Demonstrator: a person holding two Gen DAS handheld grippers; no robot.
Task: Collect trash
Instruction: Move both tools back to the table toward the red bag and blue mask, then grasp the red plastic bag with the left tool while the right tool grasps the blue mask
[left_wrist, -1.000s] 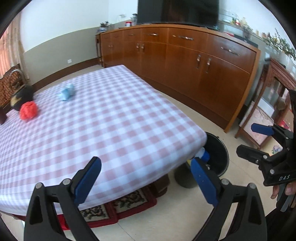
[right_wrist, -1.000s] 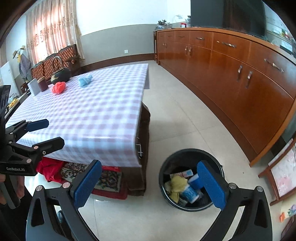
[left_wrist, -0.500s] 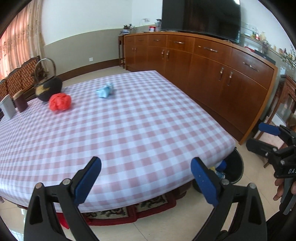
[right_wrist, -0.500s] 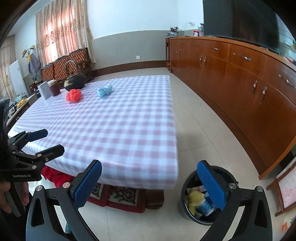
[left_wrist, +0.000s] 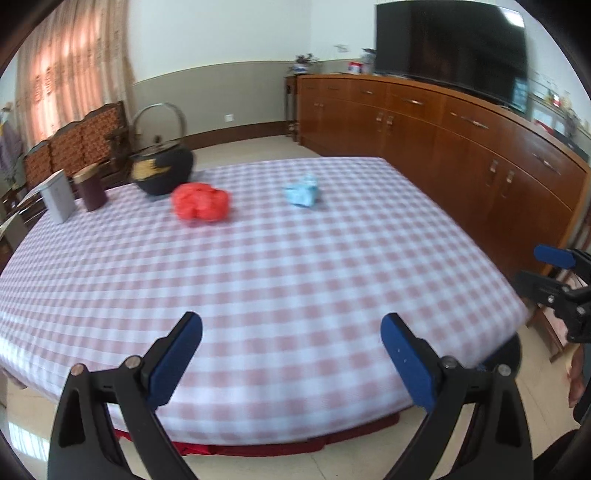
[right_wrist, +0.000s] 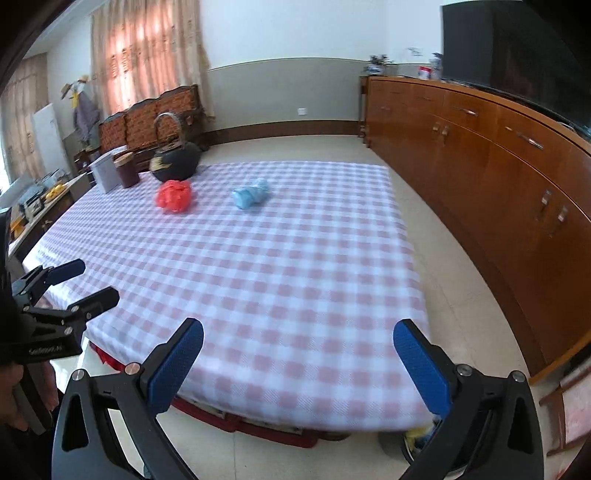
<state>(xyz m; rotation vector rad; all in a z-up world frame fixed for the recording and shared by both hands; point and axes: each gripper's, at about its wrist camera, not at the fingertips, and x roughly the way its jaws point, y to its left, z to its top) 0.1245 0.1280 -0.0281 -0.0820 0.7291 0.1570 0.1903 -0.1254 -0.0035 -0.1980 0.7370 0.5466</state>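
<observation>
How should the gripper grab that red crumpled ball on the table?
Pinch the red ball across its puffy middle, coming from the near, open side. It looks like soft crumpled plastic, lumpy all round, so any squeeze across its width should catch. The kettle sits close behind it, so avoid reaching from the back. Both grippers are open and empty.

On the pink-and-white checked tablecloth (left_wrist: 280, 280) lie two crumpled wads: one red plastic (left_wrist: 201, 202), one pale blue (left_wrist: 303, 192). Behind the red wad stand one black iron kettle (left_wrist: 162, 168), one dark maroon canister (left_wrist: 90, 192) and one grey box (left_wrist: 58, 201).
</observation>
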